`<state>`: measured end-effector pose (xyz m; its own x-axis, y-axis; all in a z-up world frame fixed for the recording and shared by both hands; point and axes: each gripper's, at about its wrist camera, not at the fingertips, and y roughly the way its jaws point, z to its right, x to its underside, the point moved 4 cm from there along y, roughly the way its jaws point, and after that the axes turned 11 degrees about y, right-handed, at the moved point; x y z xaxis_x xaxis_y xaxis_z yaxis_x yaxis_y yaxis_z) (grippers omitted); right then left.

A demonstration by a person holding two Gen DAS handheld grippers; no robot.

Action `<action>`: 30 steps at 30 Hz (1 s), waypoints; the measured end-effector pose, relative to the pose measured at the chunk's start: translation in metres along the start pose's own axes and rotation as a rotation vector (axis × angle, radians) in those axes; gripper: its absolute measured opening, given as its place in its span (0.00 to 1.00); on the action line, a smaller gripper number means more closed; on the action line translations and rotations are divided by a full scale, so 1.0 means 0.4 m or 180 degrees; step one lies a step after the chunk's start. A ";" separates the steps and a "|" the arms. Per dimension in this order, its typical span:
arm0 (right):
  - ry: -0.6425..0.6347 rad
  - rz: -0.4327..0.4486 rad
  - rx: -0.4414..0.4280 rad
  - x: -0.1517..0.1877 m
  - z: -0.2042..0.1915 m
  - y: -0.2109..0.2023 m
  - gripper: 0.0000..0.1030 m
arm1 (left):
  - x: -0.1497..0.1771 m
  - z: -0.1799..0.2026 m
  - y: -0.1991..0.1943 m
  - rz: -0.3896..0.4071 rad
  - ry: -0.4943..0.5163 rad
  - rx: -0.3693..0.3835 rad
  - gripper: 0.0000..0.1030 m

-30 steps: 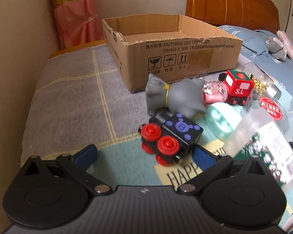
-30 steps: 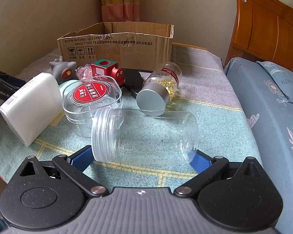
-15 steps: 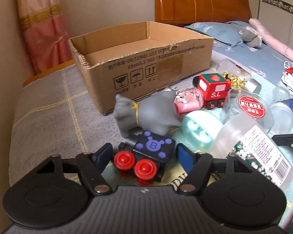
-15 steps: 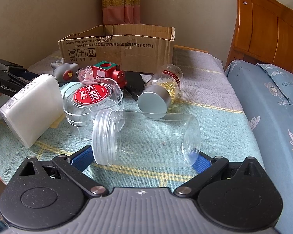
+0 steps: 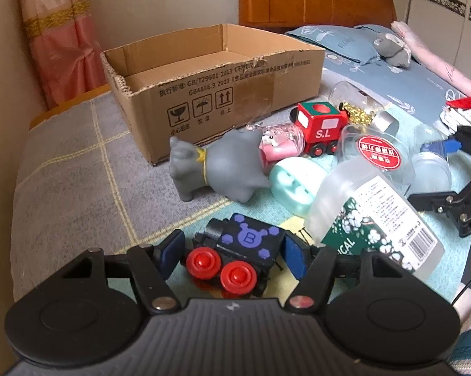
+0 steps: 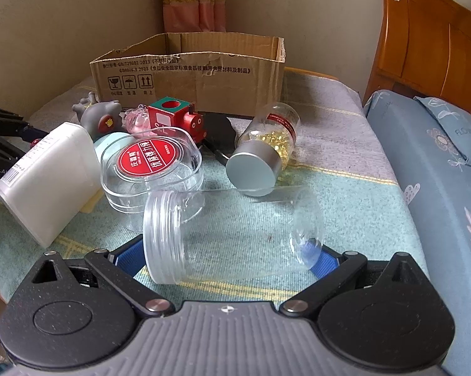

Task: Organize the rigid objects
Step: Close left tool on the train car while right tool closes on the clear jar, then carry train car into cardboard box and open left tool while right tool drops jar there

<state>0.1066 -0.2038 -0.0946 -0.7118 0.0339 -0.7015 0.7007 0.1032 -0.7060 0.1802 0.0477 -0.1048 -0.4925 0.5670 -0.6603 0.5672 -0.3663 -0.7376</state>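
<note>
My left gripper [image 5: 232,252] is shut on a black toy train car [image 5: 240,250] with red wheels and a purple "B", held just above the cloth. My right gripper [image 6: 226,255] is shut on a clear empty plastic jar [image 6: 232,235] lying sideways between its blue pads. An open, empty-looking cardboard box [image 5: 213,84] stands at the back, and it also shows in the right wrist view [image 6: 188,75]. My right gripper shows at the right edge of the left wrist view [image 5: 451,169].
On the cloth lie a grey rubber animal [image 5: 216,166], a red toy locomotive [image 5: 318,128], a pink item [image 5: 279,147], a mint round case [image 5: 295,185], a white bottle [image 5: 370,216], a clear tub with a red label [image 6: 150,169], and a jar of gold beads [image 6: 266,144]. A bed [image 6: 439,156] lies right.
My left gripper has closed on the black train car and raised it slightly. My right gripper has tightened on the clear jar, which now sits a little higher.
</note>
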 end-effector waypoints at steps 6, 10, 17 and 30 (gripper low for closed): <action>-0.0149 0.0072 0.0025 -0.021 0.002 -0.011 1.00 | -0.004 -0.004 0.000 -0.0028 0.0052 0.0109 0.64; -0.0244 -0.0005 -0.0047 -0.025 -0.008 -0.011 0.97 | 0.002 0.001 -0.002 -0.0028 0.0039 0.0115 0.61; -0.0211 -0.0109 -0.0059 -0.034 0.002 -0.017 0.94 | -0.005 -0.009 -0.017 -0.0127 -0.0111 0.0052 0.61; -0.0412 0.0019 -0.0254 -0.100 0.013 -0.073 0.94 | -0.037 -0.020 -0.066 -0.0246 -0.0265 -0.0084 0.45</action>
<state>0.1149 -0.2132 -0.0462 -0.6919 -0.0932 -0.7159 0.6951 0.1822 -0.6955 0.1778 0.0549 -0.0745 -0.5880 0.5291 -0.6118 0.5421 -0.3036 -0.7836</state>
